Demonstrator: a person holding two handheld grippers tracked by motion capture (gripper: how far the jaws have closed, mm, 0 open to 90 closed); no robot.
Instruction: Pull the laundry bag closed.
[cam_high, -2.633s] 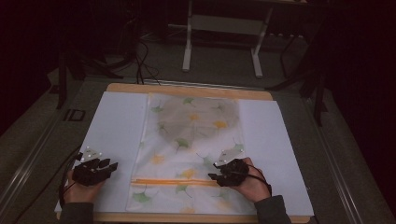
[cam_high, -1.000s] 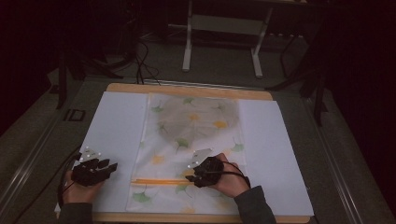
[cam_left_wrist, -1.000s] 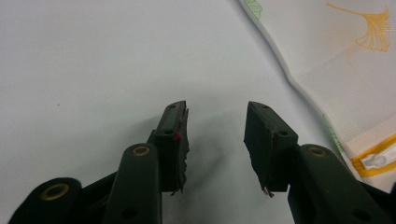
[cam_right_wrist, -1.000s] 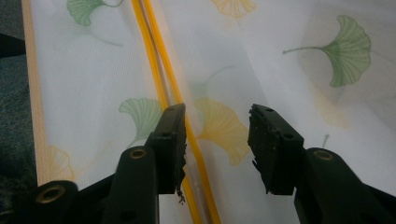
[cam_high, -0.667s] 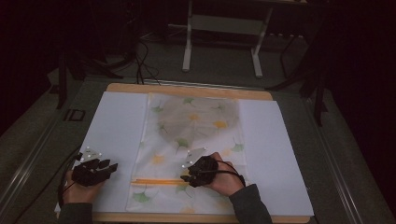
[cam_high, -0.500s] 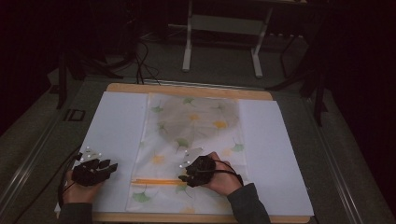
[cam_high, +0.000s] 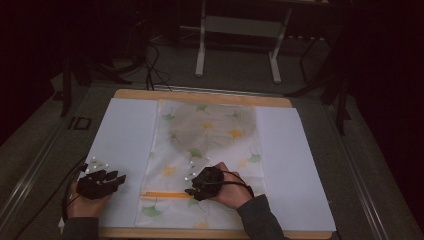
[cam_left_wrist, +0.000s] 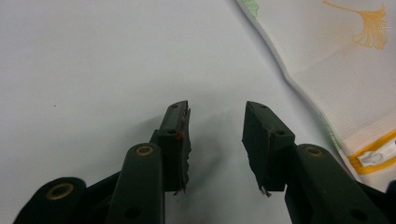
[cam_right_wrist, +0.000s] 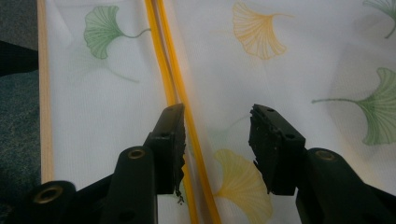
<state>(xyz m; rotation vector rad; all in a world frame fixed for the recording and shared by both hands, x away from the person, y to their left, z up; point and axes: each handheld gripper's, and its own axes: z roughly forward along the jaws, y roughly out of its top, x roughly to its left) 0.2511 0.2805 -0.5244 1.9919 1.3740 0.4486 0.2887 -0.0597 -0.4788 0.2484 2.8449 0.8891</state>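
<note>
A translucent white mesh bag printed with green and yellow ginkgo leaves lies flat in the middle of the table. An orange zipper crosses it near its front end. My right gripper hovers open over the bag, its tips just above the zipper's right end; in the right gripper view the zipper runs past the left jaw of the right gripper. My left gripper rests open on the white sheet, left of the bag. In the left gripper view the left gripper holds nothing and the bag's edge lies to its right.
The white sheet covers a wooden tabletop whose edge shows at the back and front. Beyond the table a metal stand and cables sit on the dark floor. A small dark label lies off the table's left side.
My right gripper has slid left across the bag, from its right edge to the zipper's right end. The left gripper has stayed in place.
</note>
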